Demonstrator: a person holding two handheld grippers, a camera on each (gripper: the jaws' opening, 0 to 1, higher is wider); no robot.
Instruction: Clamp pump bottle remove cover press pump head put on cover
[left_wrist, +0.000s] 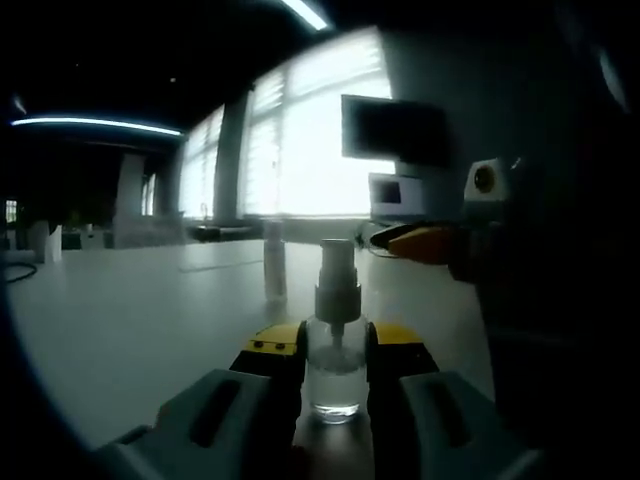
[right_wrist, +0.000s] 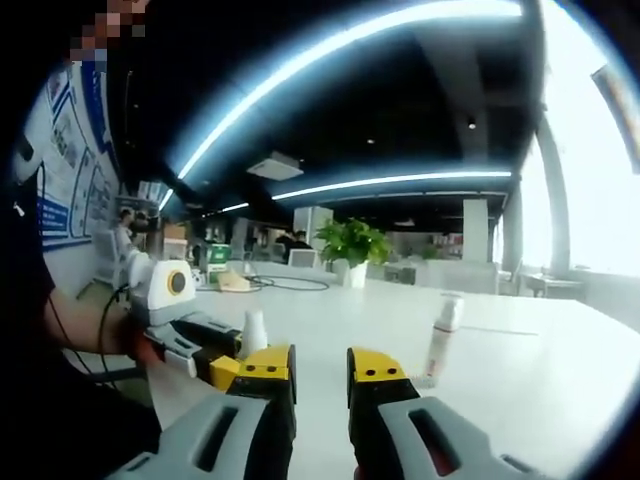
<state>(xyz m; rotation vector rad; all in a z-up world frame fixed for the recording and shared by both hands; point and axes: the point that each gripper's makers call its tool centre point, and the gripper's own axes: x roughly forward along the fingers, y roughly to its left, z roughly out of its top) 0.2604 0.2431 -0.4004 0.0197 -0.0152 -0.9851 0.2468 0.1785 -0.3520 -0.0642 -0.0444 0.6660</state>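
While clamped upright | clear pump bottle (left_wrist: 335, 365) uncovered | left gripper (left_wrist: 335, 345) holding

pump bottle (left_wrist: 335, 345) btwn left gripper (left_wrist: 335, 365) jaws, on table (left_wrist: 140, 320)

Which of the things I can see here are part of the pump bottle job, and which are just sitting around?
Job: pump bottle, clamped in left gripper; its uncovered pump head; right gripper, open.
Lying about: slim bottle standing on table; potted plant; monitor.
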